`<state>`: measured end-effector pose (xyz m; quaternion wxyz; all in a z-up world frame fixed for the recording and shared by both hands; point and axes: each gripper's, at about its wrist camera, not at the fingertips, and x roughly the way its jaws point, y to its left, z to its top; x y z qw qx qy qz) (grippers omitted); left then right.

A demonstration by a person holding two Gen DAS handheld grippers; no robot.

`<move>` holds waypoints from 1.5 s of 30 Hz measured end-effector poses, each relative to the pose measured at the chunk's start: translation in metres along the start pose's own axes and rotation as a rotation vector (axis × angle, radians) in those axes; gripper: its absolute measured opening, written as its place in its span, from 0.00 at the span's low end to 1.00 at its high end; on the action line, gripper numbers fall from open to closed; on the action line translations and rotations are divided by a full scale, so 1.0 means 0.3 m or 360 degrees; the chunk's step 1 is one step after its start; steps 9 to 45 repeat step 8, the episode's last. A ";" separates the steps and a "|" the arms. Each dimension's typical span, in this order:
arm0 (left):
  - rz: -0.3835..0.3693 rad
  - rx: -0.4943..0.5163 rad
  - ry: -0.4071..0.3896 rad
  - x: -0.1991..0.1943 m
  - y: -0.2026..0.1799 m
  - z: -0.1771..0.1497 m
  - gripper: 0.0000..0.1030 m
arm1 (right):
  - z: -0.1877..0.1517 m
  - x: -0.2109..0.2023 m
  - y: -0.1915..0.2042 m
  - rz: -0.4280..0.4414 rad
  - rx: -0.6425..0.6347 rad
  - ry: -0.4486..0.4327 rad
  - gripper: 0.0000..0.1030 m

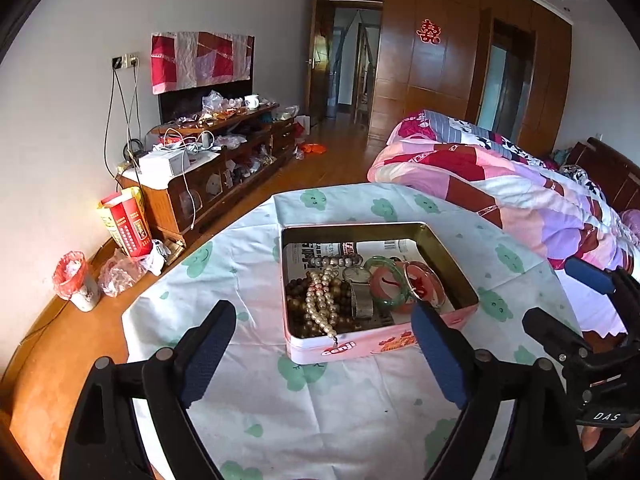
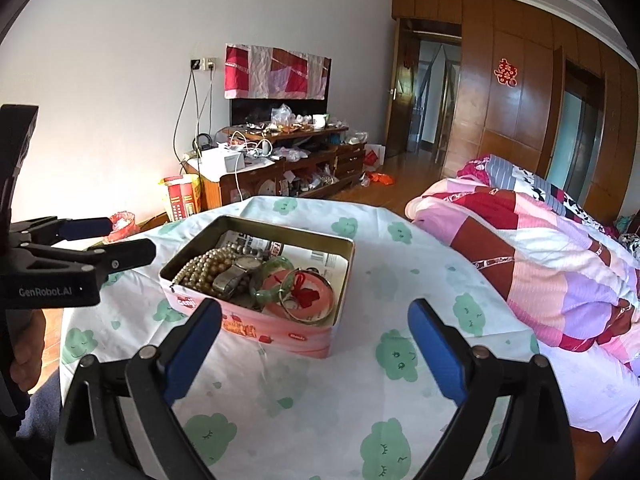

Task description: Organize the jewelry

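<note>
The left gripper stood with its jaws wide apart and empty, held above the cloth just short of the tin.

In the tin, from left to right, lay brown beads, a pearl strand, a watch, a green bangle and a clear bangle with a red knot. All pieces rested on printed paper lining the bottom; the pearl strand's end draped over the near wall.

The right gripper likewise stood open, nothing between its pads, near the tin's front corner.

No jewelry was seen on the cloth outside the tin. Judged from this, gathering appeared complete or nearly so. No lid was in view.
</note>
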<state>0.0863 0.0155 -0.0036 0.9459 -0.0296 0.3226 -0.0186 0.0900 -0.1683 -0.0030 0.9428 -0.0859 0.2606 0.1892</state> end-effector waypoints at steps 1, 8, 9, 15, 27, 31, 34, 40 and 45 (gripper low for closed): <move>0.0004 0.0003 0.0003 0.000 0.000 0.000 0.88 | 0.001 -0.003 0.000 -0.0001 -0.0001 -0.0004 0.93; 0.0016 0.0009 -0.0041 -0.003 0.017 -0.018 0.89 | 0.004 -0.004 -0.005 -0.0006 0.0000 -0.0021 0.98; 0.0016 0.0009 -0.0041 -0.003 0.017 -0.018 0.89 | 0.004 -0.004 -0.005 -0.0006 0.0000 -0.0021 0.98; 0.0016 0.0009 -0.0041 -0.003 0.017 -0.018 0.89 | 0.004 -0.004 -0.005 -0.0006 0.0000 -0.0021 0.98; 0.0016 0.0009 -0.0041 -0.003 0.017 -0.018 0.89 | 0.004 -0.004 -0.005 -0.0006 0.0000 -0.0021 0.98; 0.0016 0.0009 -0.0041 -0.003 0.017 -0.018 0.89 | 0.004 -0.004 -0.005 -0.0006 0.0000 -0.0021 0.98; 0.0016 0.0009 -0.0041 -0.003 0.017 -0.018 0.89 | 0.004 -0.004 -0.005 -0.0006 0.0000 -0.0021 0.98; 0.0016 0.0009 -0.0041 -0.003 0.017 -0.018 0.89 | 0.004 -0.004 -0.005 -0.0006 0.0000 -0.0021 0.98; 0.0016 0.0009 -0.0041 -0.003 0.017 -0.018 0.89 | 0.004 -0.004 -0.005 -0.0006 0.0000 -0.0021 0.98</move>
